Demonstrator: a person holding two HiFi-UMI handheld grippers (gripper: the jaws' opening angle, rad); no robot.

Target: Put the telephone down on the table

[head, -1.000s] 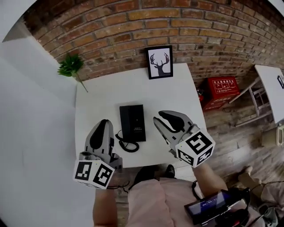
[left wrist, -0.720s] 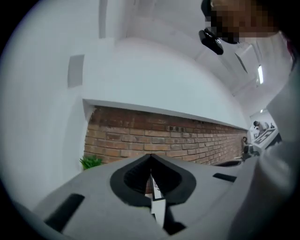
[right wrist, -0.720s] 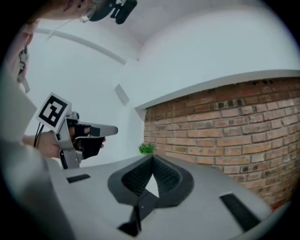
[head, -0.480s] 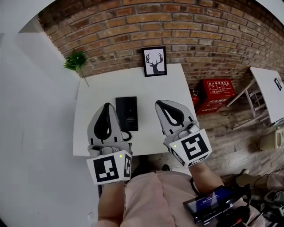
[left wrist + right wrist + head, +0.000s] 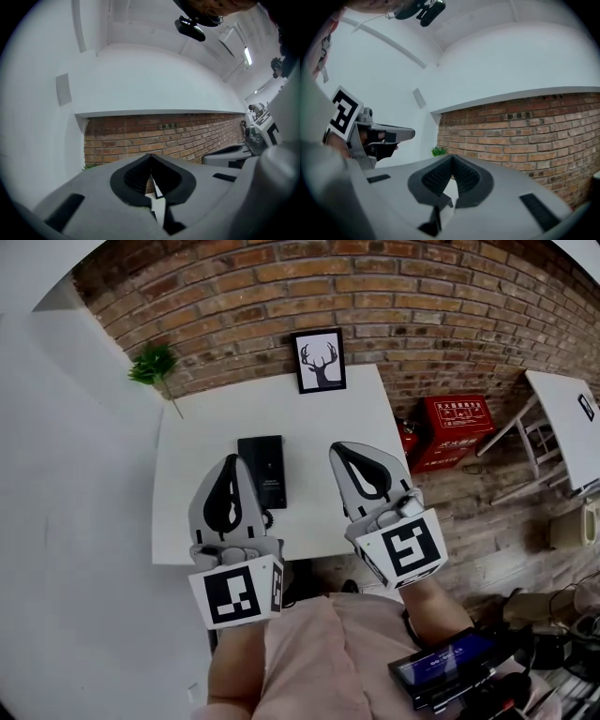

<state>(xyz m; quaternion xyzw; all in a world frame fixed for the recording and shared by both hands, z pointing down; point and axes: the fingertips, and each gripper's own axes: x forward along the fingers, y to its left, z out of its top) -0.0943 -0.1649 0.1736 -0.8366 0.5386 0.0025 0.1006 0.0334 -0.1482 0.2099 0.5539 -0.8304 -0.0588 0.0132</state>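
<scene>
Holding left claw (image 5: pixel 228 463) and right claw (image 5: pixel 337 448) over near edge of desk (image 5: pixel 187 451), both clenched tight, grasping nothing. Observing phone (image 5: pixel 262 471) lying flat on desk between them, touching neither. Noting deer picture (image 5: pixel 319 360) standing at far edge.

A red brick wall (image 5: pixel 422 296) backs a white table (image 5: pixel 187 456), with a framed deer picture (image 5: pixel 319 360) standing against it, a green plant (image 5: pixel 153 364) near the table's far left corner, a white wall (image 5: pixel 66 474) at left, and a red box (image 5: pixel 455 427) and second table (image 5: pixel 562 409) on the wooden floor (image 5: pixel 497 521) at right.
</scene>
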